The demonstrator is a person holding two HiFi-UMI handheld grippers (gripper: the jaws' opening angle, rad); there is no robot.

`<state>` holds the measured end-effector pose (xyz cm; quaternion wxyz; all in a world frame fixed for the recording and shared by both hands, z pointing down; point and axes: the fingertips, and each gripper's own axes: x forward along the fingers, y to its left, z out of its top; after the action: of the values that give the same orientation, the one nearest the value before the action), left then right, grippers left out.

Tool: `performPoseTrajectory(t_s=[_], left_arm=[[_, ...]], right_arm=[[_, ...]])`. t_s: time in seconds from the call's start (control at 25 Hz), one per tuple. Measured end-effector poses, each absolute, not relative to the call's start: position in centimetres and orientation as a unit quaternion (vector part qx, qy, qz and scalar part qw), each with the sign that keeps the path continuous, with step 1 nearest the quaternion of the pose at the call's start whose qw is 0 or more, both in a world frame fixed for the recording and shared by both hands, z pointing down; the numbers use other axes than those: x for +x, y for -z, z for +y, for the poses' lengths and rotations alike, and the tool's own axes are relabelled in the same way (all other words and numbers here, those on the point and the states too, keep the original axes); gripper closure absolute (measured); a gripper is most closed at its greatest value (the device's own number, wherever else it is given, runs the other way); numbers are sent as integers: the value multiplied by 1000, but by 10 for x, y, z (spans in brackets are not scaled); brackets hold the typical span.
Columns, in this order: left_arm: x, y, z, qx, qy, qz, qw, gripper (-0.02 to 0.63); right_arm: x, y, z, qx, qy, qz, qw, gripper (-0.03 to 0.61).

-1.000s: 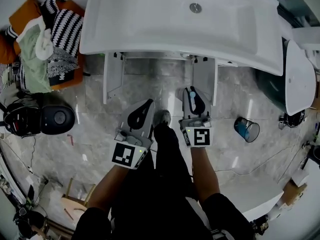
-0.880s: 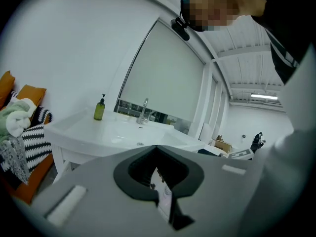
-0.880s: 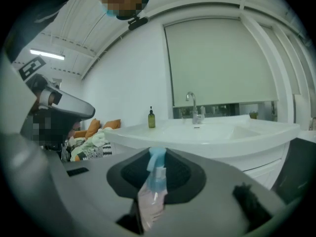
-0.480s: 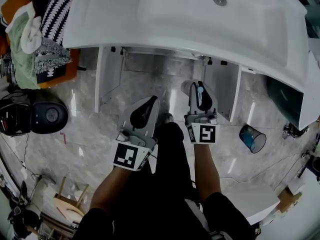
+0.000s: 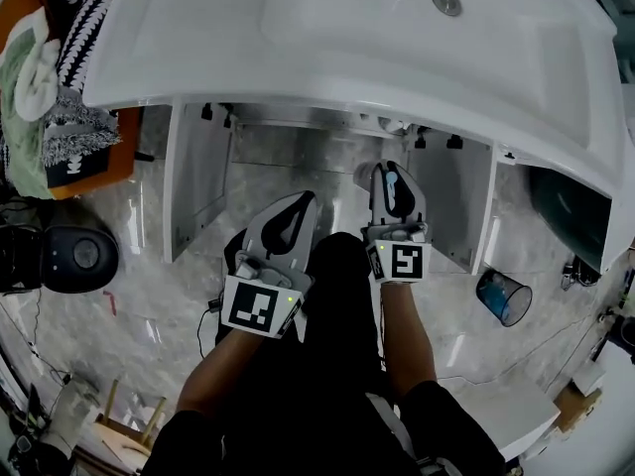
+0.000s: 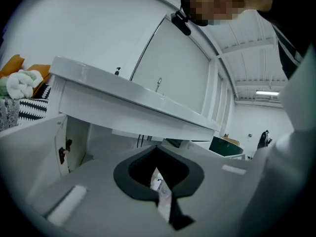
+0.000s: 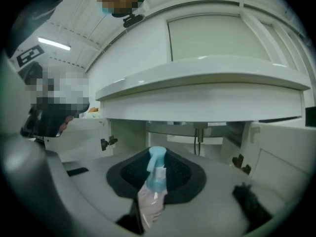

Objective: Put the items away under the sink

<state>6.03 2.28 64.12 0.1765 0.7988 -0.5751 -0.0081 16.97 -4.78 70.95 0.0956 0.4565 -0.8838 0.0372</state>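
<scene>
My right gripper (image 5: pixel 390 174) is shut on a small spray bottle (image 7: pixel 152 189) with a pale blue head and a clear pinkish body; the head points toward the open cabinet (image 7: pixel 197 132) under the white sink (image 5: pixel 347 38). My left gripper (image 5: pixel 296 204) is shut on a thin white printed packet (image 6: pixel 161 194) that stands on edge between the jaws. Both grippers are held side by side in front of the cabinet opening (image 5: pixel 308 152), outside it. Its two doors, one at the left (image 5: pixel 193 181) and one at the right (image 5: pixel 461 206), stand swung wide.
A blue mesh waste bin (image 5: pixel 504 297) stands on the marble floor at the right. A pile of laundry (image 5: pixel 55 87) and a black round appliance (image 5: pixel 77 256) are at the left. Pipes (image 7: pixel 198 139) hang inside the cabinet. A dark green tub (image 5: pixel 568 216) sits beyond the right door.
Both grippers and the head camera have sunk toward the floor, and the sink and open cabinet now fill more of the view. Both grips are unchanged.
</scene>
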Motion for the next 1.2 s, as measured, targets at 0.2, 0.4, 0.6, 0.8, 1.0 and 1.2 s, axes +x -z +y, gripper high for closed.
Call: performPoseTrajectory(t_s=[0.2, 0.4, 0.6, 0.8, 1.0, 1.2], left_arm=[[66, -680, 18, 805, 14, -565, 181, 609], [62, -723, 12, 809, 21, -566, 158, 609], [55, -743, 13, 811, 39, -567, 140, 609], [49, -754, 16, 809, 51, -569, 137, 609], [49, -758, 14, 809, 49, -569, 135, 609], [48, -764, 8, 809, 50, -570, 133, 609]], right_arm=[[171, -762, -60, 459, -34, -881, 111, 499], [162, -808, -75, 456, -2, -887, 79, 499], [154, -842, -88, 454, 5, -889, 59, 499], [145, -866, -106, 454, 11, -889, 54, 499], [143, -878, -125, 459, 18, -887, 53, 499], [140, -891, -143, 462, 25, -885, 50, 499]])
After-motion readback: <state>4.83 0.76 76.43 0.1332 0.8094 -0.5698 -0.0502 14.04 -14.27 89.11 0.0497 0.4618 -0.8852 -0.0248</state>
